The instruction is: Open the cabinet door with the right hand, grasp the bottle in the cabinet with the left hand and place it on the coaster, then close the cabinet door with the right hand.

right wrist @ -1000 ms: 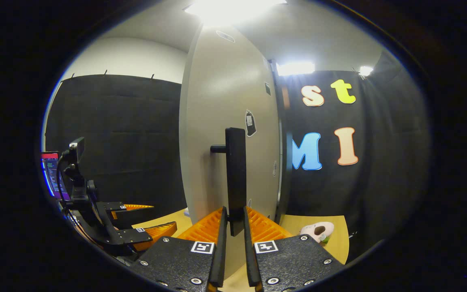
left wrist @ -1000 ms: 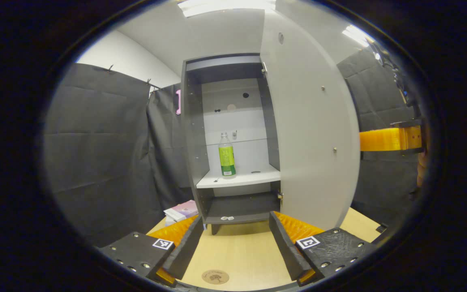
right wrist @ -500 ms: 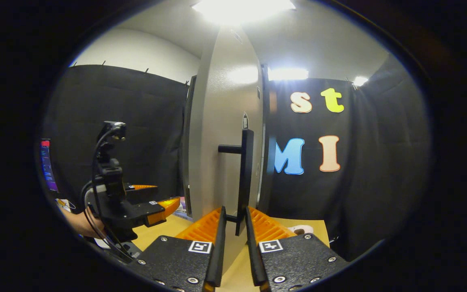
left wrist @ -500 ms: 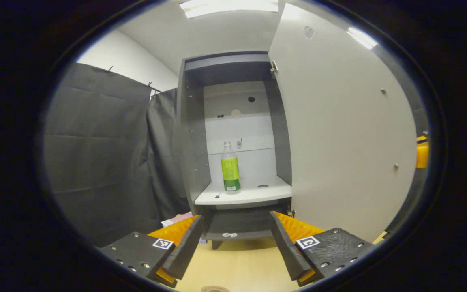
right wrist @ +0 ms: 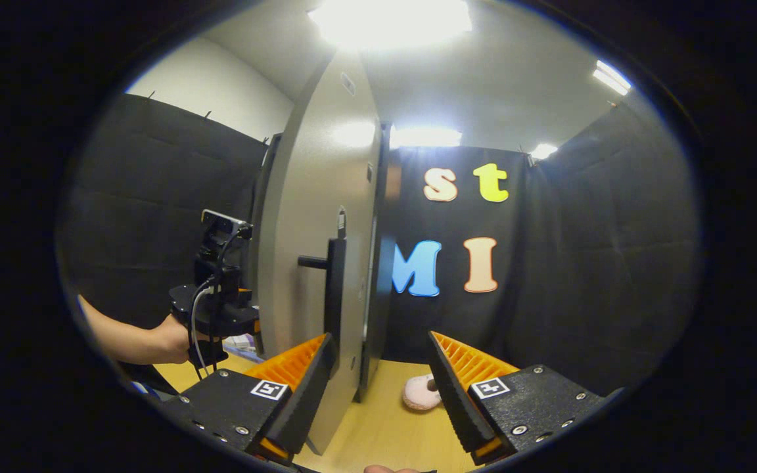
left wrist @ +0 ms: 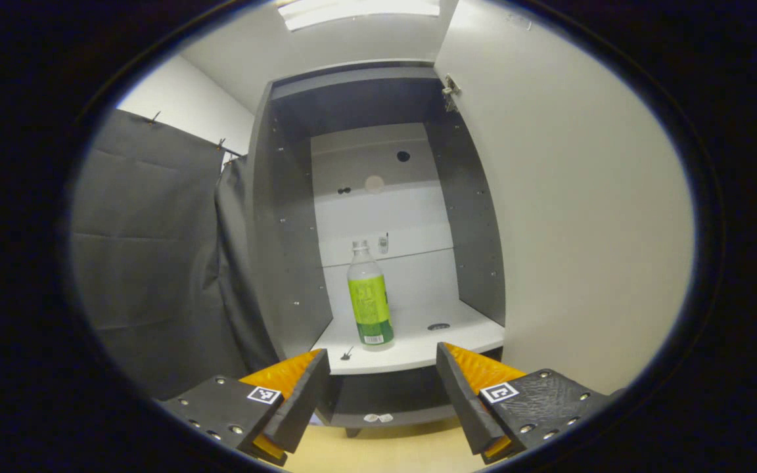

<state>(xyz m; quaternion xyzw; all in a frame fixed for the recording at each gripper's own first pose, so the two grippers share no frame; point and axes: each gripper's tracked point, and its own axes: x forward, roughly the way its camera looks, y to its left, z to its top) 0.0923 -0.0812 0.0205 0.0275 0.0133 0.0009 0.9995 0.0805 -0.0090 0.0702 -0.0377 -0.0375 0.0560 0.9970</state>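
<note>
Bottle (left wrist: 368, 299) upright on the white shelf (left wrist: 418, 345) inside the open cabinet (left wrist: 286, 217), standing toward the shelf's left front, close to the front edge and apart from the left wall. Clear plastic, pale cap, narrow neck; a bright green label wraps most of the body, with a darker green band and a small white patch at the label's foot. Contents cannot be told. A small dark speck lies on the shelf just left of the bottle's base, and a dark round mark sits farther right, toward the shelf's back right. Cabinet door (left wrist: 575, 217) swung open at the right of the opening, its pale inner face turned toward the left gripper view, hinge at its top corner. Left gripper (left wrist: 382, 368) in front of the shelf's front edge and below it, fingers spread wide with nothing between them, clear of the bottle. In the right gripper view, the right gripper (right wrist: 378, 358) likewise spread wide and empty; its left finger sits near the door's lower edge, beside the dark vertical handle (right wrist: 334, 289), contact not discernible. A hand (right wrist: 171, 338) holds the other gripper body at the left, beyond the door. A small pink object (right wrist: 420, 393) lies on the tabletop (right wrist: 385, 433) between the right gripper's fingers, farther off.
</note>
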